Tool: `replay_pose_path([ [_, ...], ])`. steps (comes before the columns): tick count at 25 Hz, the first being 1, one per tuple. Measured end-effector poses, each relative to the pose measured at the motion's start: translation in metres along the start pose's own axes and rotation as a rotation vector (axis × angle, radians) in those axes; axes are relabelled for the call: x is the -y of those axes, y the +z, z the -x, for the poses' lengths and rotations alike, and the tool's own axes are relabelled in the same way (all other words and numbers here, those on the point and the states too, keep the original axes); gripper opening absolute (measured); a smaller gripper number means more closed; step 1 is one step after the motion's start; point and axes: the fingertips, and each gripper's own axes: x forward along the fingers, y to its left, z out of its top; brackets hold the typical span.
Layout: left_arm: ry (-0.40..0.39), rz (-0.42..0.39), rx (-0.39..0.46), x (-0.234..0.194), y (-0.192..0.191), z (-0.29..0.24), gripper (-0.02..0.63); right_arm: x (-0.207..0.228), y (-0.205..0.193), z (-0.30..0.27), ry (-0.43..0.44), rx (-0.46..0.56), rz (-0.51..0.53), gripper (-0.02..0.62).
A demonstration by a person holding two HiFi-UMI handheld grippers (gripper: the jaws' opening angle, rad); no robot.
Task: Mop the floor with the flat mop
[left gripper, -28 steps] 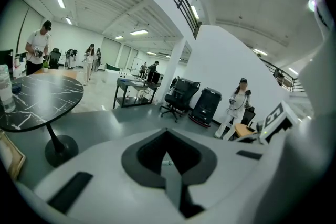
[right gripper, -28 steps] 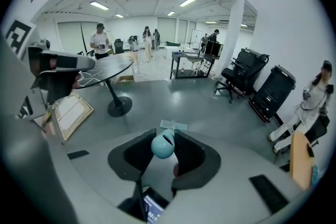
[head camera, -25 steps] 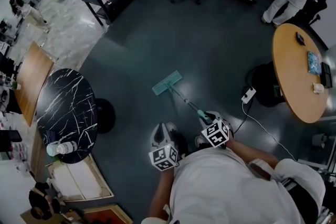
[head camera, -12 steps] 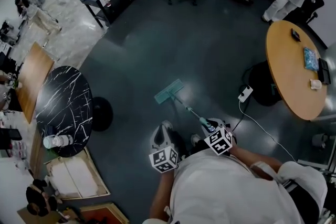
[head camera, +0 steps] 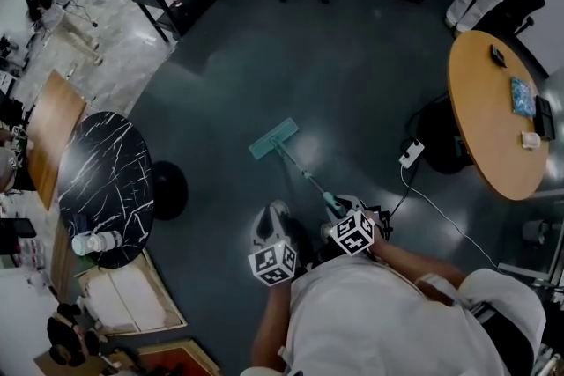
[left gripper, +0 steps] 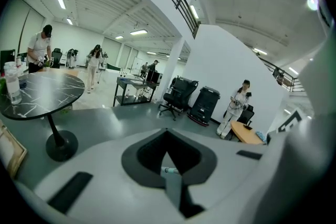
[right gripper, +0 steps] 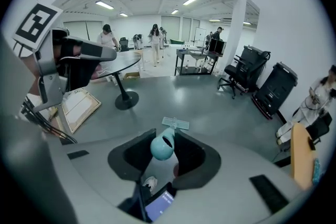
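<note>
Mop head (head camera: pixel 273 139) is sliding farther out and left on the floor (head camera: pixel 352 84) than half a second ago. Right gripper (right gripper: pixel 164 148) is clamping the handle (right gripper: pixel 160 145) at its teal end, driving the stroke. Left gripper (left gripper: pixel 168 157) is hanging alongside, jaws together, carrying nothing.

Left gripper (head camera: pixel 271 220) jaws together, empty, right gripper (head camera: pixel 337 211) just beside it clamped on mop handle (head camera: pixel 300 170), both forearms forward
</note>
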Motion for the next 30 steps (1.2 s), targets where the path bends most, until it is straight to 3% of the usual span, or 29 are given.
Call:
replay_pose_path([
  [17, 0.005, -0.008, -0.008, -0.104, 0.080, -0.095, 0.005, 0.064, 0.207, -0.236, -0.085, 0.006, 0.062, 0.112],
  [24, 0.010, -0.007, -0.021, -0.131, 0.090, -0.116, 0.005, 0.081, 0.246, -0.294, -0.116, -0.006, 0.023, 0.112],
  [30, 0.004, -0.012, -0.025, -0.131, 0.086, -0.115, 0.005, 0.084, 0.241, -0.286, -0.122, -0.005, 0.020, 0.112],
])
